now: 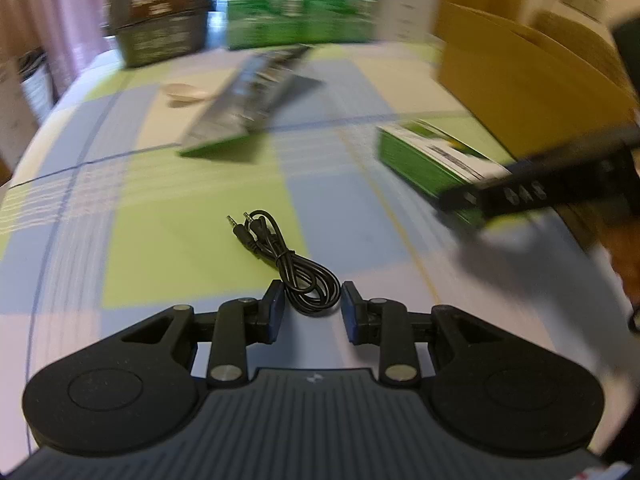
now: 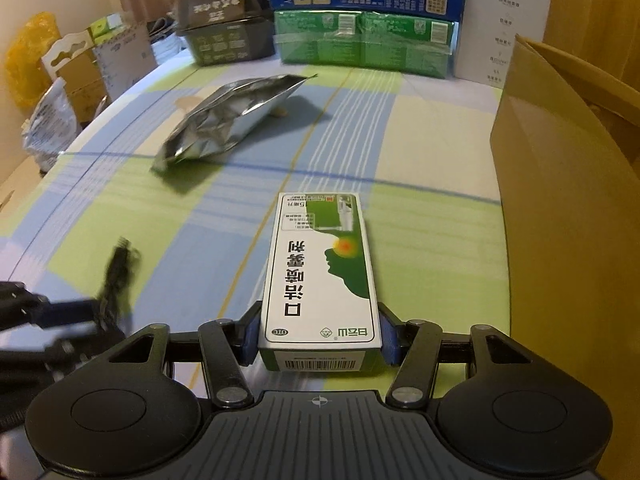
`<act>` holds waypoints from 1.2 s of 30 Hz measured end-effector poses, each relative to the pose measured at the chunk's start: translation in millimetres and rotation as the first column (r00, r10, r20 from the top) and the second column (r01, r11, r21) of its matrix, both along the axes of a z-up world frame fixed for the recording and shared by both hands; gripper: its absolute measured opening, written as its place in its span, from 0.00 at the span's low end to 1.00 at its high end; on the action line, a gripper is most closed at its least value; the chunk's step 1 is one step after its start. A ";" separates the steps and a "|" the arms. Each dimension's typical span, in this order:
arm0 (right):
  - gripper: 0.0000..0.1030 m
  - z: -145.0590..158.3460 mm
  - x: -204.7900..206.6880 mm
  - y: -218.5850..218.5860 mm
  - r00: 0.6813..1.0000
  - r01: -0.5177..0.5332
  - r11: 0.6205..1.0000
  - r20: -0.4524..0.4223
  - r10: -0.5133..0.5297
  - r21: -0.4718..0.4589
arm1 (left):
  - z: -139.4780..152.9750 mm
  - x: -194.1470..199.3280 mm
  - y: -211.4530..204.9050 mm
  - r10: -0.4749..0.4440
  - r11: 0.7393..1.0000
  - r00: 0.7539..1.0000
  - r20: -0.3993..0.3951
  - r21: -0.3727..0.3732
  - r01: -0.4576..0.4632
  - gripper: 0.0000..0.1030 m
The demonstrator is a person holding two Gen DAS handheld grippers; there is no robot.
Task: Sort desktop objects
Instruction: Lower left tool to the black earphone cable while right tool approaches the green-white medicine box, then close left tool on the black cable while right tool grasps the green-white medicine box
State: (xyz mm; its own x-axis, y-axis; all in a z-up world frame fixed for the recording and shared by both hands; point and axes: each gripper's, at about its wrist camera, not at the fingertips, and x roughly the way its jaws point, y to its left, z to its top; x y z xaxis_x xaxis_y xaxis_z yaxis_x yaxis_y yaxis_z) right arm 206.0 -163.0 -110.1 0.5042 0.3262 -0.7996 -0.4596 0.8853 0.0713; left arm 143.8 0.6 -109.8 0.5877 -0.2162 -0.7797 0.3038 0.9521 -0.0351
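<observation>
A coiled black audio cable (image 1: 308, 284) sits between the fingertips of my left gripper (image 1: 313, 309). The pads press on both sides of its loop, and it stays sharp while the table behind is smeared. From the right wrist view the same cable (image 2: 116, 272) is a blurred streak at the left gripper's tips. My right gripper (image 2: 320, 336) is shut on the near end of a green and white medicine box (image 2: 320, 264), which points away over the checked tablecloth (image 2: 420, 248). In the left wrist view this box (image 1: 424, 156) hangs above its shadow.
A silver foil pouch (image 2: 228, 120) lies mid-table with a small beige object (image 1: 186, 94) behind it. An open cardboard box (image 2: 560, 208) stands along the right side. Stacked black, green, blue and white cartons (image 2: 360, 44) line the far edge. Bags and boxes sit off the left edge.
</observation>
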 end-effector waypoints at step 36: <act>0.61 -7.2 -40.7 -13.7 0.998 0.042 0.999 0.040 -0.041 -0.011 | -11.2 -26.6 -23.0 0.062 0.998 0.995 0.073 -0.008 -0.062 0.20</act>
